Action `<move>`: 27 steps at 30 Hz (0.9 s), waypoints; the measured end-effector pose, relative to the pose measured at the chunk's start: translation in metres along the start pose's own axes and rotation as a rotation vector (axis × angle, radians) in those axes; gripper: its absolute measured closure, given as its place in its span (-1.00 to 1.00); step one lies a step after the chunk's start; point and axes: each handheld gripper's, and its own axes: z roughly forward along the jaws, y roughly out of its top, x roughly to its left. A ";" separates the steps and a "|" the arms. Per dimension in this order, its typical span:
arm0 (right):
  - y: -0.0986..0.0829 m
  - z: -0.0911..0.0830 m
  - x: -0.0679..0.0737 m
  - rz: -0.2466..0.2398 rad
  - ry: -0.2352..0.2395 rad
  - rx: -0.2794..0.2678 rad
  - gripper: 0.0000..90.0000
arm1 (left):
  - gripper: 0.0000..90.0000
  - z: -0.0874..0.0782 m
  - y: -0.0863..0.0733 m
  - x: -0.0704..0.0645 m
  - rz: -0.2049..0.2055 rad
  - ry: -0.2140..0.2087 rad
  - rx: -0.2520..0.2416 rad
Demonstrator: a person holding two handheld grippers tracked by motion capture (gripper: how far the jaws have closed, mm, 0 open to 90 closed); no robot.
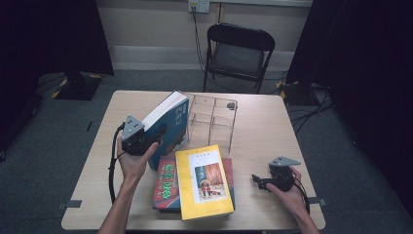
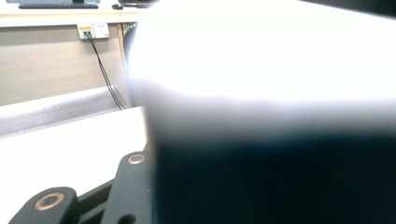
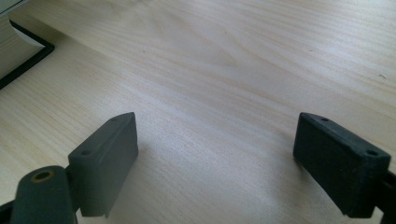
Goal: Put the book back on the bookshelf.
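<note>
Gripping blue book [image 1: 171, 122] (left gripper [image 1: 155, 138])

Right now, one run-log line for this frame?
left gripper: shut on blue book, lifted, tilted beside clear rack | right gripper: jaws open, nothing held, low over table | yellow book: flat on stack

A book [image 1: 170, 122] is held tilted above the left half of the desk [image 1: 263, 131] by the left tongs [image 1: 157, 139], just left of a wire rack [image 1: 214, 117] set at the middle rear. Nearer the front edge, a stack of books [image 1: 165, 183] is laid flat, with another book [image 1: 203, 180] placed on top of it. The right tongs [image 1: 257, 181] are kept right of the stack, over bare desk. A chair [image 1: 238, 53] is placed behind the desk.
</note>
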 end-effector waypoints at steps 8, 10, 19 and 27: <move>0.000 0.000 0.000 0.001 0.000 0.000 -0.70 | 0.22 -0.004 0.012 -0.001 -0.010 0.008 0.049; 0.000 0.000 0.000 0.001 0.000 0.000 -0.70 | 0.20 -0.004 0.014 -0.003 -0.011 0.013 0.054; 0.000 0.000 0.000 0.001 0.000 0.000 -0.70 | 0.17 -0.010 0.031 -0.001 -0.024 0.010 0.122; 0.000 0.000 0.000 0.001 0.000 0.000 -0.70 | 0.23 -0.009 0.051 -0.001 -0.014 0.012 0.268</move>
